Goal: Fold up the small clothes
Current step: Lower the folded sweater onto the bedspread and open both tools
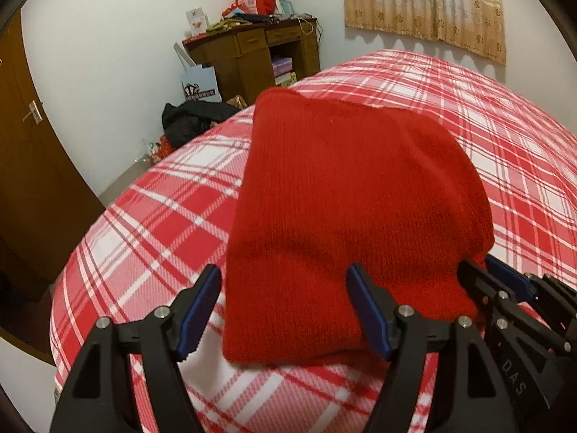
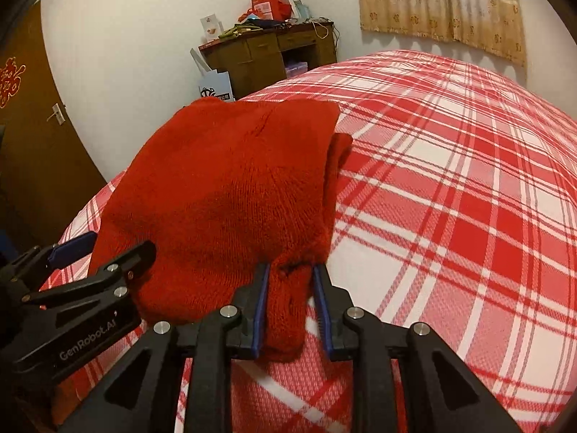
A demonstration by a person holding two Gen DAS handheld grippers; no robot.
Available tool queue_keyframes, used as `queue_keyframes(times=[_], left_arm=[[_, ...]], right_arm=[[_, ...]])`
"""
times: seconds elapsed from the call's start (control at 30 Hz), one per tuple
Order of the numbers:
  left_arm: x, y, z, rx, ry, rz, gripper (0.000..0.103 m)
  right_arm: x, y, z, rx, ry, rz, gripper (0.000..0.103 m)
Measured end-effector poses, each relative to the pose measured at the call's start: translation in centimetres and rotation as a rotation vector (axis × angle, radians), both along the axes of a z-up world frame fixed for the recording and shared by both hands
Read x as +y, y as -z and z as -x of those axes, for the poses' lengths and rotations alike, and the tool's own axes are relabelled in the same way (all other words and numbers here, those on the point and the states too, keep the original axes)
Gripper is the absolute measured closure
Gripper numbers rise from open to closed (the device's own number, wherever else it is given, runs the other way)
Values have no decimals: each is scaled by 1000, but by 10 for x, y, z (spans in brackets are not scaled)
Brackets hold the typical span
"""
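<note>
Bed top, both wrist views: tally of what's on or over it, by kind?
Red knit garment: 1
Hand-held grippers: 2, left hand-held gripper and right hand-held gripper
Plaid bedspread: 1
Total: 4

Left gripper [image 1: 283, 310] wide open; right gripper [image 2: 290, 306] narrow — clamping cloth.

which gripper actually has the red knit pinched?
The right gripper: near corner of the red knit between its narrow jaws. Left gripper stands wide open.
</note>
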State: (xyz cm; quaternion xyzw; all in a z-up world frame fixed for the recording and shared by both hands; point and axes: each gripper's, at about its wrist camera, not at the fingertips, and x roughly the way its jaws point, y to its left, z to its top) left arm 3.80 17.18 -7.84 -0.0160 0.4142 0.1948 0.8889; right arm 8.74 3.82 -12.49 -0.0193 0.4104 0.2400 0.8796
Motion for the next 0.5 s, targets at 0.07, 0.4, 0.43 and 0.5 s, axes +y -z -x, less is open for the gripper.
queue_keyframes(times=[0.07,0.4,0.43,0.5], left_arm=[[-2,1,4,1,2,10,28],[-11,-9,28,-12,18,21,22],[-13,-10,32,-12,20,19,22],[-14,-11,38,-13,18,20,22]], right_arm=[[-1,-2,6,-3,2,4,79],[-26,-32,56,-78,53,-2,77],[-29,-36,61,-88,54,-1,77],[-30,-42,69,-106,57,5,77]])
